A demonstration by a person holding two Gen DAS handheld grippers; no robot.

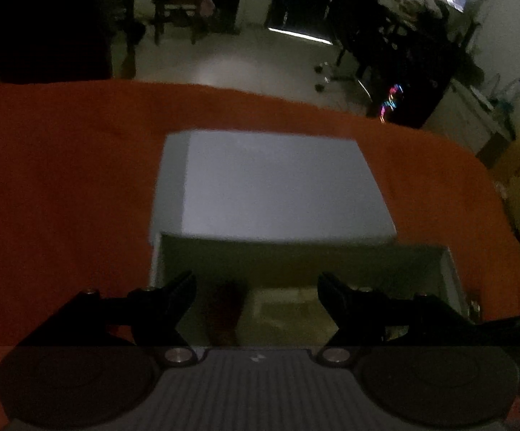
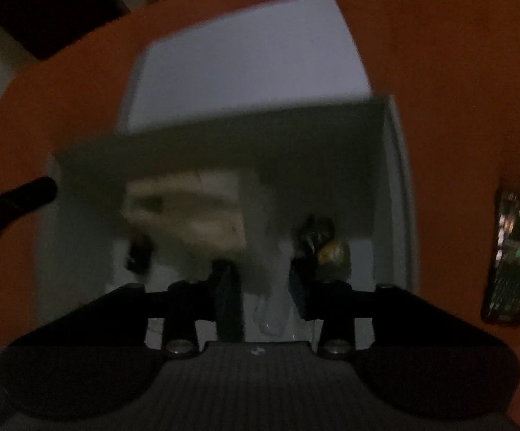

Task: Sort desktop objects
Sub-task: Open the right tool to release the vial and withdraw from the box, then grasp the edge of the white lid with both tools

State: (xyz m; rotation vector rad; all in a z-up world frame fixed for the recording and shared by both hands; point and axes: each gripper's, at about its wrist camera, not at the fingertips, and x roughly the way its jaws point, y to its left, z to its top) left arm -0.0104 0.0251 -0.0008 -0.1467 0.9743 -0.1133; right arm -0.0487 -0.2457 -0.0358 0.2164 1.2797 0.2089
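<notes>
A white box (image 1: 450,269) stands open on the orange cloth, its lid (image 1: 278,186) lying flat behind it. My left gripper (image 1: 256,283) hovers over the box's near part, open, with nothing between its fingers; below it lie a dark red object (image 1: 224,309) and a pale one (image 1: 288,309). My right gripper (image 2: 263,287) hangs over the same box (image 2: 400,186), open and holding nothing. Under it sit a blurred beige item (image 2: 184,208), a small dark item (image 2: 138,251), a yellow-and-dark object (image 2: 328,248) and something clear (image 2: 270,316).
A phone (image 2: 511,255) with a lit screen lies on the orange cloth (image 2: 457,72) right of the box. A dark rod-like shape (image 2: 26,194) reaches in from the left edge. Beyond the table's far edge are a pale floor (image 1: 242,61), chairs and dark furniture.
</notes>
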